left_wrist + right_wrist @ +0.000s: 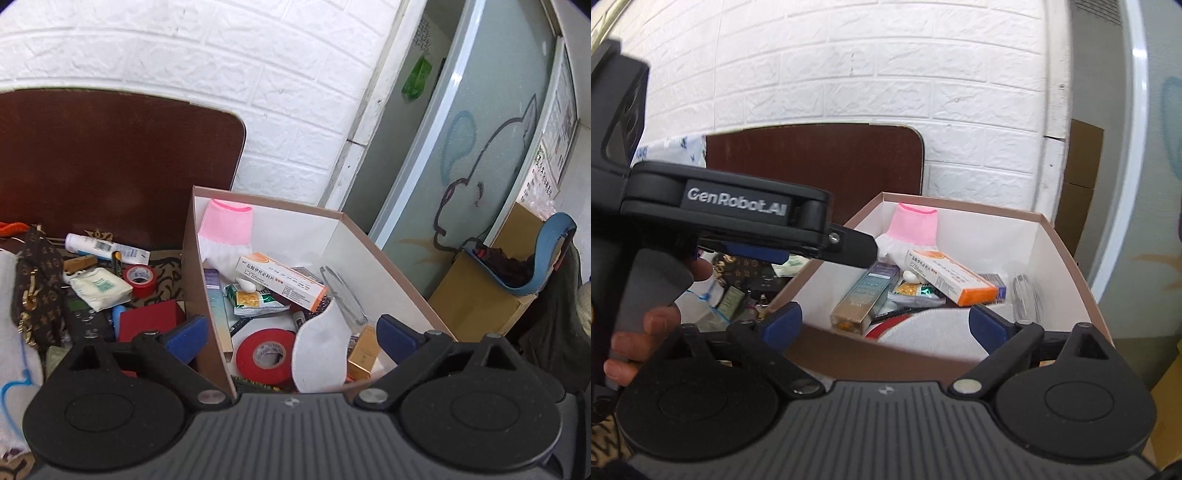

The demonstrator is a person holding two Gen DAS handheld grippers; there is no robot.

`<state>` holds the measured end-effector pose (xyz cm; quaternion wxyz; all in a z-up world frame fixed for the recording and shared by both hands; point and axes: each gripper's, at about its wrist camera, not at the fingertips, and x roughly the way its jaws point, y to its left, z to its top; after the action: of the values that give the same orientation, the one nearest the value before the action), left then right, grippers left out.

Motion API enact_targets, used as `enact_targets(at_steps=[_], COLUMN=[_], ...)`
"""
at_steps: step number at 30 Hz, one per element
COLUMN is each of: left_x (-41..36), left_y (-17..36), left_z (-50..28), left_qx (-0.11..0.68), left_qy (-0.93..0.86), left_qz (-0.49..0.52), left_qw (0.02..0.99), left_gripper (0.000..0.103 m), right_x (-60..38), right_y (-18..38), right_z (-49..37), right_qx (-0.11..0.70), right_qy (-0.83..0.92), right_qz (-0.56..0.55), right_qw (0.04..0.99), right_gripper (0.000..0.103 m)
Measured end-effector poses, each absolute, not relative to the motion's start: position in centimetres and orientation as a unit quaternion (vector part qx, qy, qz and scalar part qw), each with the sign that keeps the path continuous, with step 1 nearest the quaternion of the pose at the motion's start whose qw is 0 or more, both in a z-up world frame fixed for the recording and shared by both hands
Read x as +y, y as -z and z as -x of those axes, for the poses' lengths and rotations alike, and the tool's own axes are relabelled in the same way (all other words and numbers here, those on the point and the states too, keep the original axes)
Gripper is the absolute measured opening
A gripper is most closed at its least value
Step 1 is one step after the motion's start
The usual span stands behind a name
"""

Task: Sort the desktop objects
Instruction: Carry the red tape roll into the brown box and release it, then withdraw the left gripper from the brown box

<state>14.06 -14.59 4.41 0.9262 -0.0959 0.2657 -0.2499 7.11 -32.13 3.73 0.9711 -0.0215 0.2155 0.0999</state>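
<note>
An open cardboard box (pixel 373 254) with white inner walls stands in front of both grippers. Inside lie a pink-and-white sock (pixel 225 229), an orange-and-white medicine carton (pixel 280 280), a red tape roll (pixel 267 354), a white fabric pad (pixel 321 350) and a small gold carton (pixel 364 354). My left gripper (pixel 291 339) is open over the box's near left corner, with nothing between its blue pads. The right gripper (pixel 884 326) is also open and holds nothing, just before the box's near wall (pixel 886 350). The sock (pixel 916 225) and the medicine carton (pixel 951 277) show there too.
Left of the box lie a white tube (pixel 107 249), a second red tape roll (pixel 139 278), a white packet (pixel 99 288), a red case (pixel 149 317) and a brown patterned pouch (pixel 37 280). A brown board (pixel 110 158) leans on the brick wall. A hand (pixel 635 332) holds the left tool's handle.
</note>
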Motion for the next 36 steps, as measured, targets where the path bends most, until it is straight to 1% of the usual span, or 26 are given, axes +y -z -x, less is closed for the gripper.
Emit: enact_targets(at_steps=[7, 8, 9, 14, 18, 23, 36], left_x=[-13.9, -13.8, -13.8, -15.0, -15.9, -16.6, -17.4], left_y=[-4.7, -4.6, -4.6, -4.1, -3.8, -3.4, -3.2], left_z=[-9.0, -8.3, -7.6, -4.9, -3.6, -2.4, -0.9], left_qx=[0.262, 0.260, 0.262, 0.279, 0.296, 0.300, 0.301], left_qy=[0.207, 0.206, 0.206, 0.187, 0.175, 0.168, 0.165], left_qz=[0.099, 0.100, 0.097, 0.052, 0.028, 0.005, -0.008], left_qw=[0.937, 0.938, 0.938, 0.940, 0.939, 0.939, 0.939], left_gripper=[0.101, 0.101, 0.102, 0.103, 0.103, 0.103, 0.103], right_x=[-32.5, -32.6, -32.7, -33.1, -33.3, -32.9, -32.3], right_y=[-3.6, -3.5, -3.3, -2.6, -2.2, -1.8, -1.2], right_z=[-3.5, -3.0, -2.4, 0.3, 1.7, 2.3, 3.0], right_qx=[0.231, 0.230, 0.230, 0.239, 0.245, 0.252, 0.259], right_qy=[-0.052, -0.046, -0.041, -0.017, -0.003, 0.013, 0.009], right_qz=[0.019, 0.019, 0.018, 0.002, -0.013, 0.000, 0.002], right_qw=[0.971, 0.972, 0.972, 0.971, 0.969, 0.968, 0.966], right_gripper=[0.096, 0.097, 0.101, 0.101, 0.101, 0.101, 0.101])
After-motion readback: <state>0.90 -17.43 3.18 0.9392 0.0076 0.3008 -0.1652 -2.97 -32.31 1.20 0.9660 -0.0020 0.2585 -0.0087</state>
